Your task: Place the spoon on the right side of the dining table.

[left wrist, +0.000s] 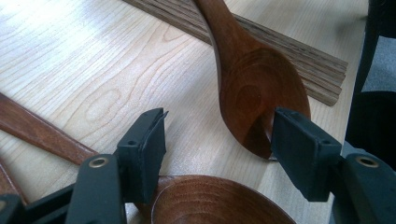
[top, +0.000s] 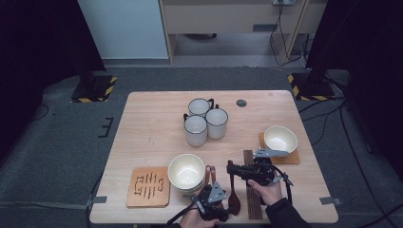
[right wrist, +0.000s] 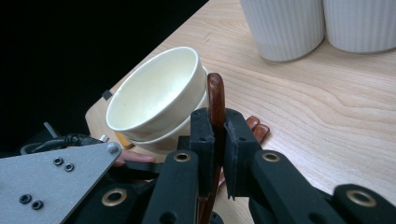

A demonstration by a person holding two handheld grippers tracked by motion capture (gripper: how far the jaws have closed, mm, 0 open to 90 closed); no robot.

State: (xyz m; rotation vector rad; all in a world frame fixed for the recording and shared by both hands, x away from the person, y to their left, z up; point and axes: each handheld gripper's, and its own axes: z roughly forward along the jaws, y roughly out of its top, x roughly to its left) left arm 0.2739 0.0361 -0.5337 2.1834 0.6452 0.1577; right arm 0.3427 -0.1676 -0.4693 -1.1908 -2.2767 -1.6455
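The right tool is clamped on the handle of a dark reddish-brown wooden spoon: in the right gripper view, low at centre, the glossy rounded handle end stands up between the two black pads, which press on it from both sides. In the high view this spoon lies low and right of centre on the counter, its handle running up toward the right tool and its oval bowl toward the bottom edge, just left of a strip of dark wooden slats. The left tool stands with its jaws apart and nothing pressed between them; in the left gripper view one pad sits at lower left, and the other, at lower right, is right at the rim of the spoon's bowl, though I cannot tell whether they touch. Another brown spoon bowl shows at the bottom edge. A cream bowl sits low and centre in the high view, beside a carved wooden coaster.
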